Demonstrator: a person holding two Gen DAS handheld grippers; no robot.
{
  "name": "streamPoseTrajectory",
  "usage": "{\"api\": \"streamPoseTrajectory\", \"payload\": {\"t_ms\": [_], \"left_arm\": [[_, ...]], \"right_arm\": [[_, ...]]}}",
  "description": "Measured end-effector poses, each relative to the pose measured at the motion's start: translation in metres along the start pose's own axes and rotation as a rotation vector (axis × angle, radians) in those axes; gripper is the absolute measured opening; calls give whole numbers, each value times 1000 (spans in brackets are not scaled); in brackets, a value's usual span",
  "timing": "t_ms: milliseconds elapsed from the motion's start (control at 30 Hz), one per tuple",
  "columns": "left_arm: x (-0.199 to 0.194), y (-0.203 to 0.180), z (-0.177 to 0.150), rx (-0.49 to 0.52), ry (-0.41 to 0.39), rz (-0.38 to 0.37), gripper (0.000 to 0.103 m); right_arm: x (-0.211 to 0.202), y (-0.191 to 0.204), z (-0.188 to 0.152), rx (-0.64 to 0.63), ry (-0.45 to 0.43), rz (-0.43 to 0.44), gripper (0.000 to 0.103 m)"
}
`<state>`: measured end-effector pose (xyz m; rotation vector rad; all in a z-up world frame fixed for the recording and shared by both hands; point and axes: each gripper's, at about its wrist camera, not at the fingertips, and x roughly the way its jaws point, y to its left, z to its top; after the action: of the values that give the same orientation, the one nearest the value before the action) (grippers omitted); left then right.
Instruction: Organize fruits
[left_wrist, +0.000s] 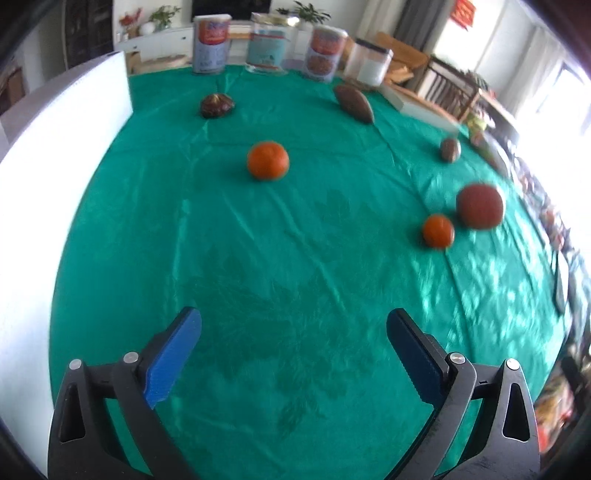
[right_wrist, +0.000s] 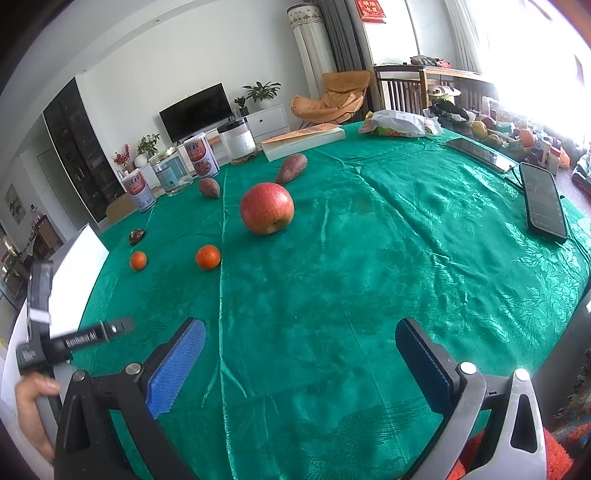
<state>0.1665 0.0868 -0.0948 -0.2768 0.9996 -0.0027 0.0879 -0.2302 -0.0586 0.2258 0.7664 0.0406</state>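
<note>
Surface: green cloth (right_wrist: 369, 277) covers it, creased, with a living room behind: television, plants, orange chair.
White board: my left wrist view has a white panel (left_wrist: 66, 155) standing along the surface's edge at 9 o'clock.
Left jaws: my left gripper (left_wrist: 293, 350) hangs over bare cloth, blue pads wide apart, nothing between them.
Fruits, left view: dark round fruit (left_wrist: 217, 105) at 11 o'clock; large tangerine (left_wrist: 267, 160) at 12 o'clock, alone in the middle; long sweet potato (left_wrist: 354, 103) at 1 o'clock; short sweet potato (left_wrist: 450, 149) farther toward 2 o'clock; small tangerine (left_wrist: 438, 230) just beside the apple (left_wrist: 479, 206) at 2 o'clock, blurred.
Containers: three tins and jars (left_wrist: 266, 48) line the far rim at 12 o'clock.
Left hand: in my right wrist view, my hand (right_wrist: 31, 410) grips the other tool's handle at 8 o'clock.
Right jaws: my right gripper (right_wrist: 300, 365) is spread wide, empty, above the cloth.
Fruits, right view: the apple sits at 12 o'clock, both tangerines at 10 o'clock, both sweet potatoes beyond the apple.
Phones: two dark phones (right_wrist: 545, 201) lie at 2 o'clock.
</note>
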Motion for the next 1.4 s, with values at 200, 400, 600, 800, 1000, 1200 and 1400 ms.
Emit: {"api": "streamPoseTrajectory", "payload": {"t_ms": [200, 400, 600, 800, 1000, 1200, 1400], "left_arm": [[28, 13, 61, -43, -82, 89, 99], [75, -2, 79, 76, -35, 158, 72], [70, -7, 68, 133, -69, 180, 32], [30, -5, 22, 106, -28, 115, 32], [2, -4, -29, 142, 3, 83, 32], [0, -2, -38, 152, -34, 99, 35], [6, 0, -40, 158, -66, 159, 83]], "right_arm": [[2, -3, 0, 12, 10, 15, 102], [2, -6, 0, 23, 13, 25, 102], [5, -7, 0, 32, 21, 27, 102], [6, -5, 1, 23, 23, 18, 102], [5, -4, 0, 22, 20, 16, 102], [3, -4, -1, 17, 15, 10, 102], [2, -5, -1, 20, 19, 7, 102]]}}
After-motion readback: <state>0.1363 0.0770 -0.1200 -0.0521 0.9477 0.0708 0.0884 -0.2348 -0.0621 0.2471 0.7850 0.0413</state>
